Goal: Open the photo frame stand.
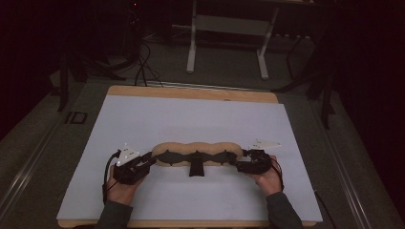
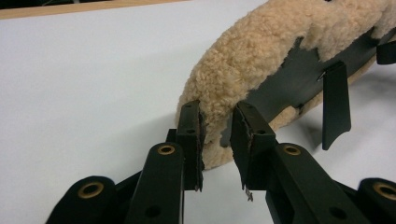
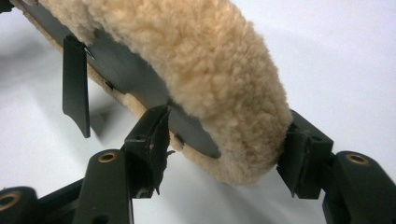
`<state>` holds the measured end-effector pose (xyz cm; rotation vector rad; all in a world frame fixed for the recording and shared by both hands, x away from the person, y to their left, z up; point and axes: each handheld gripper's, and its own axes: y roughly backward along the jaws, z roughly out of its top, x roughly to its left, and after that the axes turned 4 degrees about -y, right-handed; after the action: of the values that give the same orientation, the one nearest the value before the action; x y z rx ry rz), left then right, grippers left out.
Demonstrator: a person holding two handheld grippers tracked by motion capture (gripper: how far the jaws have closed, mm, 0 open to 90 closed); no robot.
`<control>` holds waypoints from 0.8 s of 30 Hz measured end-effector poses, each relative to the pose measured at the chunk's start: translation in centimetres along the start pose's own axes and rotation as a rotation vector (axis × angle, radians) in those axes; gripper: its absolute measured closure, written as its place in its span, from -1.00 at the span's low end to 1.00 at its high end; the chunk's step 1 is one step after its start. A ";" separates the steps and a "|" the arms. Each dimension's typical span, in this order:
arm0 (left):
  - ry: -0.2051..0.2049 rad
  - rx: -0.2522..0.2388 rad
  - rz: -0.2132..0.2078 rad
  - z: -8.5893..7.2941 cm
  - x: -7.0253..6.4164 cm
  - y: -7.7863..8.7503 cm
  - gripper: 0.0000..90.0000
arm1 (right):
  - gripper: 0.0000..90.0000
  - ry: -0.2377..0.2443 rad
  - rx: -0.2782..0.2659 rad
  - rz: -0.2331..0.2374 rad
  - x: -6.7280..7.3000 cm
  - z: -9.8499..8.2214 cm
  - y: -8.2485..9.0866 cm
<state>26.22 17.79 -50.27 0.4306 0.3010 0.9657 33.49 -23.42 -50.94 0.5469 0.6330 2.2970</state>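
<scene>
Fleecy tan pad [image 1: 197, 151] lies on the worktop [image 1: 143, 119]; left hand-held gripper [image 1: 149, 161] pinches its left end; right hand-held gripper [image 1: 237, 162] clasps its right end.

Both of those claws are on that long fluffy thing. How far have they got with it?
Reaching is done: the left gripper pinches one end of the fleece pad, and the right gripper straddles the other end. The pad lies stretched across the white table. Any lifting, folding or moving looks yet to come.

Tabletop [image 1: 191, 119] open from 9 through 3 o'clock of you; fleece pad [image 1: 196, 149] with hanging black strap [image 1: 196, 168] blocks passage between your tools.
</scene>
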 end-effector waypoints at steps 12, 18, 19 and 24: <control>-0.009 0.008 -0.035 -0.3 -0.1 0.6 0.58 | -0.18 0.004 0.019 -0.001 0.5 -0.3 0.4; -0.012 0.012 -0.058 -0.5 -0.1 0.9 0.50 | -0.19 0.014 0.047 -0.014 0.6 -0.4 0.5; -0.010 0.011 -0.060 -0.5 -0.1 1.0 0.49 | -0.19 0.017 0.051 -0.020 0.6 -0.5 0.5; -0.002 0.008 -0.069 -0.6 -0.2 1.1 0.45 | -0.19 0.003 0.060 -0.018 0.6 -0.5 0.6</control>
<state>25.06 18.34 -50.27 0.4259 0.3161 0.8971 32.52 -23.53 -50.93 0.5639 0.7075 2.2684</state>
